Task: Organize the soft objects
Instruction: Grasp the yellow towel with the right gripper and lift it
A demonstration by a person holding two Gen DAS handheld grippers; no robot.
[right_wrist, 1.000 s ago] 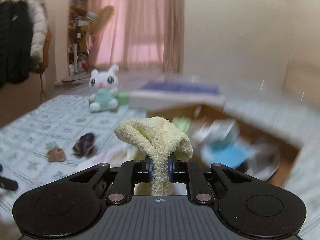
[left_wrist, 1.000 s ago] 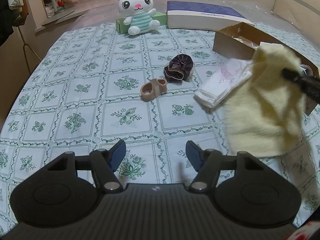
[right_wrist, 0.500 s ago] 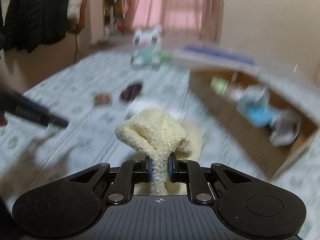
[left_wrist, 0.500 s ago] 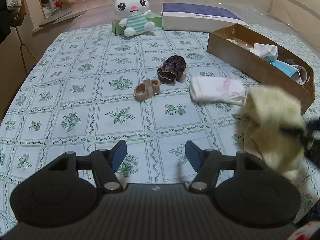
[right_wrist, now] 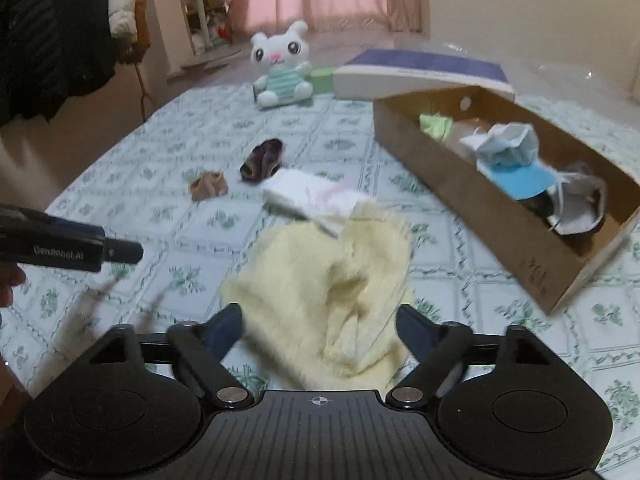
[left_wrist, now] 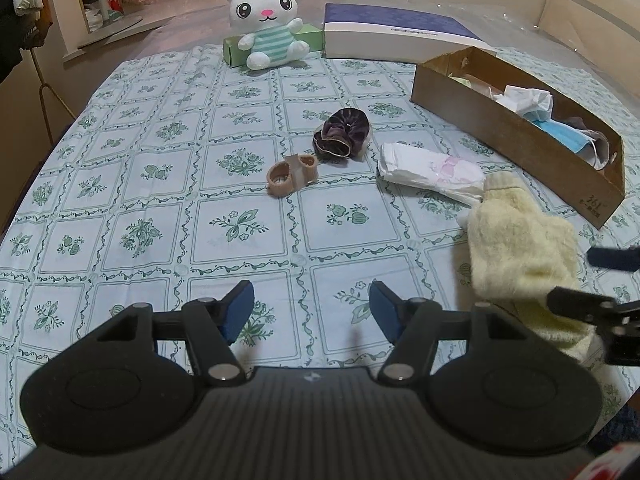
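1. The right hand-held gripper (right_wrist: 318, 332) is standing with its jaws spread wide; they have just been opening, and the pale yellow fuzzy cloth (right_wrist: 328, 292) is lying loose between them, gripped by neither pad.
2. The cloth is sitting crumpled on the green-patterned bedspread (right_wrist: 200, 220), bunched directly ahead of the right hand-held gripper's fingertips and spilling back under its body.
3. Just beyond the cloth's far edge, a folded white pad (right_wrist: 312, 196) is lying flat, seemingly touching the cloth.
4. To the right of the right hand-held gripper and further out, an open cardboard box (right_wrist: 500, 208) is holding a blue mask and other soft items.
5. The left hand-held gripper (left_wrist: 312, 312) is hovering with its jaws partly open and nothing between them.
6. From it, the yellow cloth is lying off to the right, just beside its right finger.
7. Ahead of the left hand-held gripper, well apart from it, a tan band (left_wrist: 290, 174) and a dark purple scrunchie (left_wrist: 342, 138) are resting near each other.
8. A plush bunny (left_wrist: 268, 20) is sitting far ahead.
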